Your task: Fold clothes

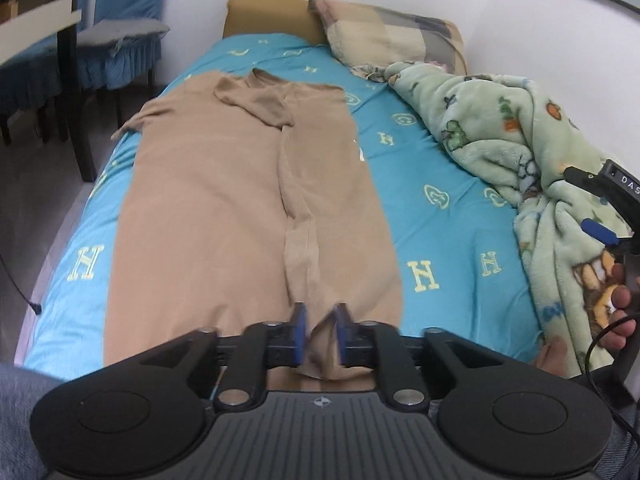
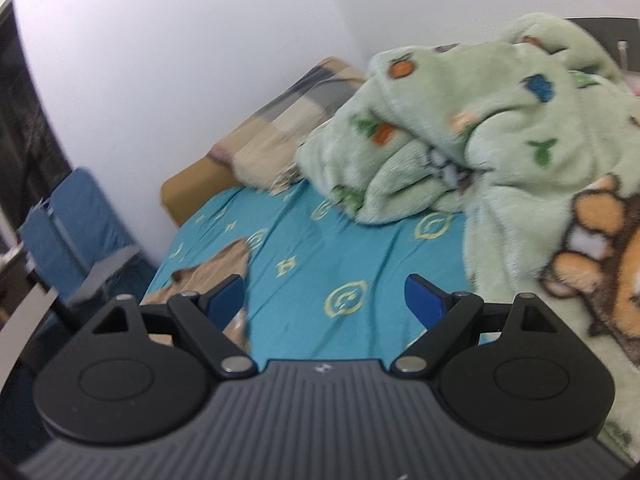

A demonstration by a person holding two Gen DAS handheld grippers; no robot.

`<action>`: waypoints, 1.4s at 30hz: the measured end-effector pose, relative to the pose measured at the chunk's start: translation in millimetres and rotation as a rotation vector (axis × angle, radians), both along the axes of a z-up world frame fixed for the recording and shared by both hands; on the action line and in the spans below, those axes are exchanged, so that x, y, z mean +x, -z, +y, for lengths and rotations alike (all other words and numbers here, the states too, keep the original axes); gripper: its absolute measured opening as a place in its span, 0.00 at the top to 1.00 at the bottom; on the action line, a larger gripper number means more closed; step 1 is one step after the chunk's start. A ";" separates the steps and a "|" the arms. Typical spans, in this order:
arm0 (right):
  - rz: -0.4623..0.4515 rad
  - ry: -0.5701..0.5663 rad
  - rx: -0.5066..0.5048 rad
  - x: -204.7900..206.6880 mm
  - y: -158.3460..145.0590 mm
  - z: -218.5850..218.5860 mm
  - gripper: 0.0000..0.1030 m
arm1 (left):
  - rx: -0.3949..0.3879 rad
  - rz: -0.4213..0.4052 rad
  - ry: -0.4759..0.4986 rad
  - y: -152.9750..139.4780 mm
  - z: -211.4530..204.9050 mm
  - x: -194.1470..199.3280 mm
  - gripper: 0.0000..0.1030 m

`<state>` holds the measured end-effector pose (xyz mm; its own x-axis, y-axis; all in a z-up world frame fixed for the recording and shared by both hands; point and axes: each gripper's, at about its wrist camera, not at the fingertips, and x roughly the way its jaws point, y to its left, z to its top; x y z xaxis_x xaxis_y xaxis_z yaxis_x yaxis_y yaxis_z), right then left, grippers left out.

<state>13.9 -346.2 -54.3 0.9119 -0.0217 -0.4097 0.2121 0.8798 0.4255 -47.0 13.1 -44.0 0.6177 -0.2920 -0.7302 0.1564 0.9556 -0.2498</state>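
Left gripper (image 1: pixel 321 330) at bottom centre of the left wrist view: blue pads clamped on the near hem of the tan knit garment (image 1: pixel 224 200), a pinch of cloth bunched up between them. Garment lies lengthwise up the middle of the frame on the turquoise bedsheet with yellow H motifs (image 1: pixel 440 208), one side folded inward, neckline at the far end.

Right gripper (image 2: pixel 325 300) at lower centre of the right wrist view: pads spread wide, nothing between them, only sheet visible in the gap. Tan garment edge sits at lower left behind its left finger.

Crumpled pale green fleece blanket with cartoon prints (image 1: pixel 516 148) fills the right side. Plaid pillow (image 1: pixel 384 36) at upper centre, against the white wall.
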 end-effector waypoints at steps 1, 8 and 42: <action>-0.001 -0.020 -0.012 -1.2 -1.7 5.7 0.14 | -0.001 0.009 -0.006 0.6 3.9 -0.7 0.70; -0.021 -0.185 -0.026 -24.2 -43.3 49.1 0.14 | 0.042 -0.117 0.051 -58.5 2.6 -19.3 0.21; 0.172 -0.550 -0.098 205.1 -53.9 173.2 0.15 | 0.094 -0.246 -0.096 -40.5 78.9 120.0 0.03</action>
